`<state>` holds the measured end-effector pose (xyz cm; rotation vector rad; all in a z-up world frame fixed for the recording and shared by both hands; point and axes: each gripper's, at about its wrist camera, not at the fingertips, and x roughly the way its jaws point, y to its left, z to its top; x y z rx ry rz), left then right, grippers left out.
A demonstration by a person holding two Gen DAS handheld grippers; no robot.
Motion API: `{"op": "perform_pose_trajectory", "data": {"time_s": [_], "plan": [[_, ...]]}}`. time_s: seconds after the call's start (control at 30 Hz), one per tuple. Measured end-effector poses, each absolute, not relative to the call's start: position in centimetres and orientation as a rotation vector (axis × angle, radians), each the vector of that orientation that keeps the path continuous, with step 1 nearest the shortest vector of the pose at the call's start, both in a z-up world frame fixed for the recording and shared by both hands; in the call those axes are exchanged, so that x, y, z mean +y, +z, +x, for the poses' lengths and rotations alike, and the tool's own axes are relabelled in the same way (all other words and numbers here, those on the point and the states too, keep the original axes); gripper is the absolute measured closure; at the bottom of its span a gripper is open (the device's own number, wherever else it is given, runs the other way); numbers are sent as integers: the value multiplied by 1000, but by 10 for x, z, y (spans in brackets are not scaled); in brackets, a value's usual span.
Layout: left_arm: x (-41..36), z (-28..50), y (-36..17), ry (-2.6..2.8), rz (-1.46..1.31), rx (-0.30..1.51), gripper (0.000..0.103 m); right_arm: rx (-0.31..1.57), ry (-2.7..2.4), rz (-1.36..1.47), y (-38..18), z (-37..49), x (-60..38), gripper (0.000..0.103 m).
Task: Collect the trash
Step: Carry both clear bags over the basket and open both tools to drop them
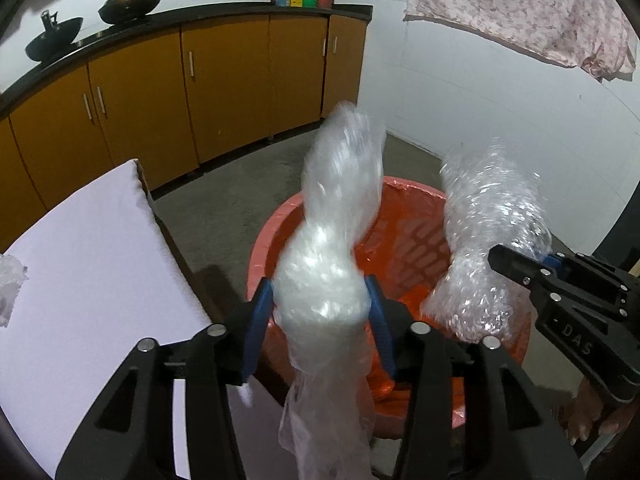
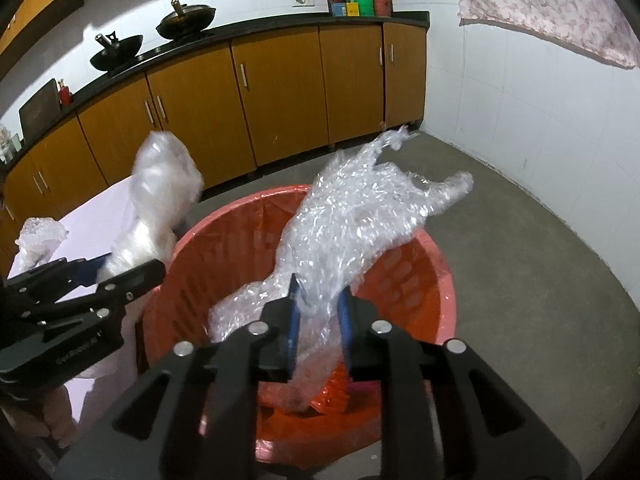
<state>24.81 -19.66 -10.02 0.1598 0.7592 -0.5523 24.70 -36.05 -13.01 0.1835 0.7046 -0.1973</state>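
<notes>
While both wads hang over the red bin (image 1: 404, 216), the step in hand looks like the drop: trash is collected, not yet let go.

L gripper (image 1: 320, 312) has a pale plastic wad (image 1: 332, 240) between its blue pads (image 1: 256, 320), jaws at a middling gap. The wad bulges between them and a tail hangs down below. Pads seem to touch its sides, though I can't tell how firmly. From the right wrist view this wad sits at the bin's near-left rim, beside the white tabletop (image 1: 88, 264), more over the edge than over the middle.

R gripper (image 2: 318, 320) stands narrow, its pads on a crinkly bubble-wrap piece (image 2: 352, 220) that sticks up and out over the bin's mouth; its lower end already dips inside, near the orange liner (image 2: 320, 396).

Next move, by my read: R side only needs the jaws spread so the wrap slides in. L side likely needs a nudge toward bin centre first, else the wad could catch on the rim or fall between bin & table.

One more bubble-wrap scrap (image 2: 38, 236) lies on the table, so pickup isn't done.
</notes>
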Motion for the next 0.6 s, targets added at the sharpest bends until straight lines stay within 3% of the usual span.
{"op": "perform_pose_trajectory", "data": {"time_s": [0.17, 0.6], "plan": [[-199, 246, -101, -563, 165, 756, 44, 710, -196, 195, -134, 246, -361, 76], [-152, 251, -93, -441, 106, 720, 38, 685, -185, 182, -125, 241, -354, 60]]}}
